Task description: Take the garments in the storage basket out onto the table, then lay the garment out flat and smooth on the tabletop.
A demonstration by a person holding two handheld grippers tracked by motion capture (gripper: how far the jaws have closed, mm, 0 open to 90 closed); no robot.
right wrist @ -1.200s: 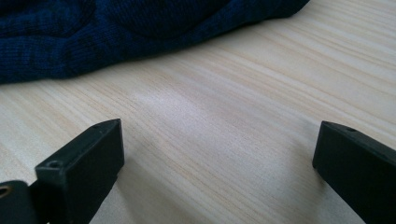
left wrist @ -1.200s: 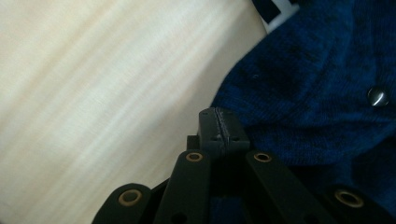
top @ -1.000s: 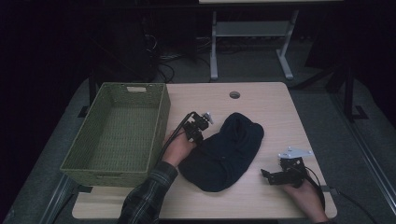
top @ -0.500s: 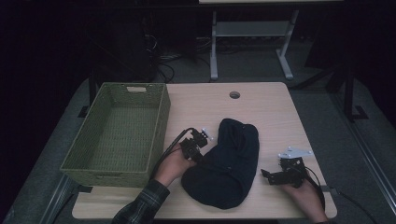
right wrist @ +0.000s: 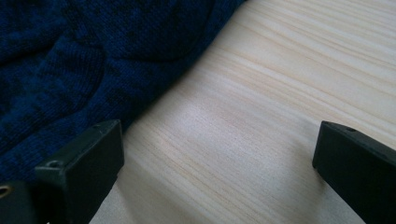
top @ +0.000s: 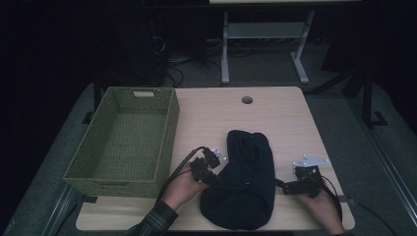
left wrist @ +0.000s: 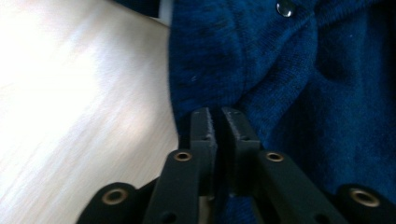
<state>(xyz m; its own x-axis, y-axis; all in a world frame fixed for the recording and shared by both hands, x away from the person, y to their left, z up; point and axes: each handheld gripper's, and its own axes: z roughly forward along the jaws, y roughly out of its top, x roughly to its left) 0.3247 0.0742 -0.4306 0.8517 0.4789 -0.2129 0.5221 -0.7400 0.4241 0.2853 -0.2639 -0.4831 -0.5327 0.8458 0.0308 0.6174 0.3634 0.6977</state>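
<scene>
The dark blue knitted garment (top: 244,183) is lying bunched in a long heap on the near half of the desk (top: 216,113), running from the middle toward the front edge, well to the right of the green woven basket (top: 123,142) sitting at the desk's left side. The left claw (top: 215,169) is sitting right at the garment's left edge, and in the left gripper view (left wrist: 218,122) its jaws are standing almost together with only a thin slit between them; they have just been easing apart a little, and a fold of the blue knit (left wrist: 289,84) is bunching at their tips, though it is hard to tell whether the pads are truly pinching the cloth. A small metal snap (left wrist: 283,7) is glinting on the fabric beyond. Over on the other side, the right claw (top: 285,186) is resting on the desk just beside the garment's right edge, and the right gripper view (right wrist: 219,154) is showing its jaws spread wide over bare wood (right wrist: 261,102), with the garment's hem (right wrist: 70,70) lying against the left jaw and nothing between them.
</scene>
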